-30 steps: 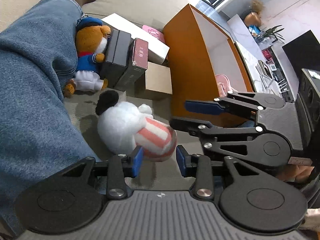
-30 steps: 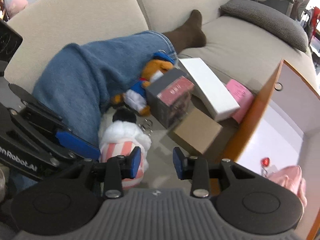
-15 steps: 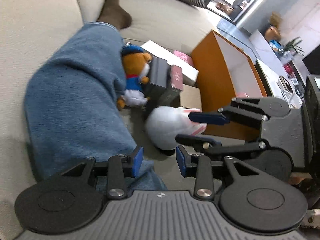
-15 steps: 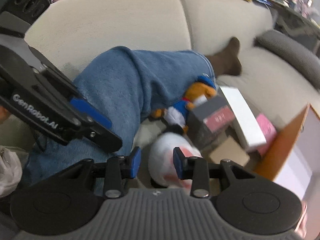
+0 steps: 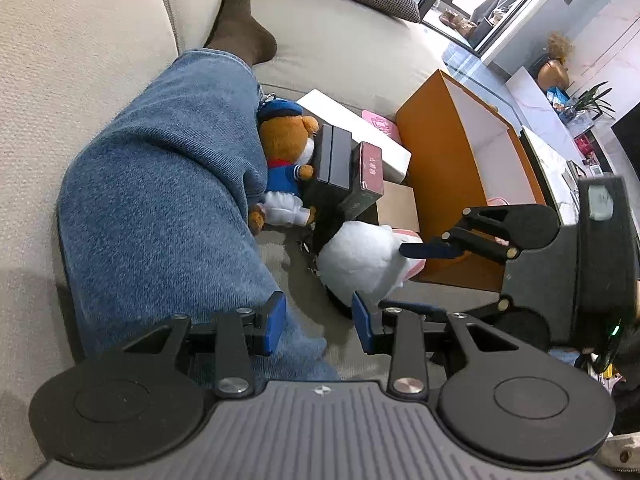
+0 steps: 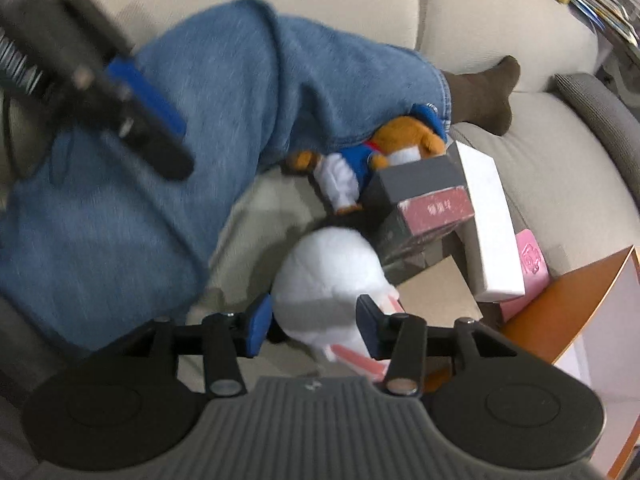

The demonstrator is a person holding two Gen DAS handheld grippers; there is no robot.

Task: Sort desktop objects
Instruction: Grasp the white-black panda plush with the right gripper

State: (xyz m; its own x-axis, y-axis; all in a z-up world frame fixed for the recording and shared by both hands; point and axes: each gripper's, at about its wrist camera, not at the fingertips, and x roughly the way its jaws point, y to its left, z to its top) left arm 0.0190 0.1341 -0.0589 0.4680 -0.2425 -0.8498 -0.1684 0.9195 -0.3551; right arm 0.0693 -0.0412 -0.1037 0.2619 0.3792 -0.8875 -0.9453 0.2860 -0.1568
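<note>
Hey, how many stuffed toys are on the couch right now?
2. A brown bear toy in blue lies against the jeans leg; a white plush sits between the right gripper pads. More could hide behind the boxes.

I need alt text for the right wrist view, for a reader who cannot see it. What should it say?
The right gripper, jaws opening, straddles a white plush toy lying on a beige sofa. Beyond it lie a bear plush, stacked boxes and an orange box; a leg in blue jeans is at left.
</note>
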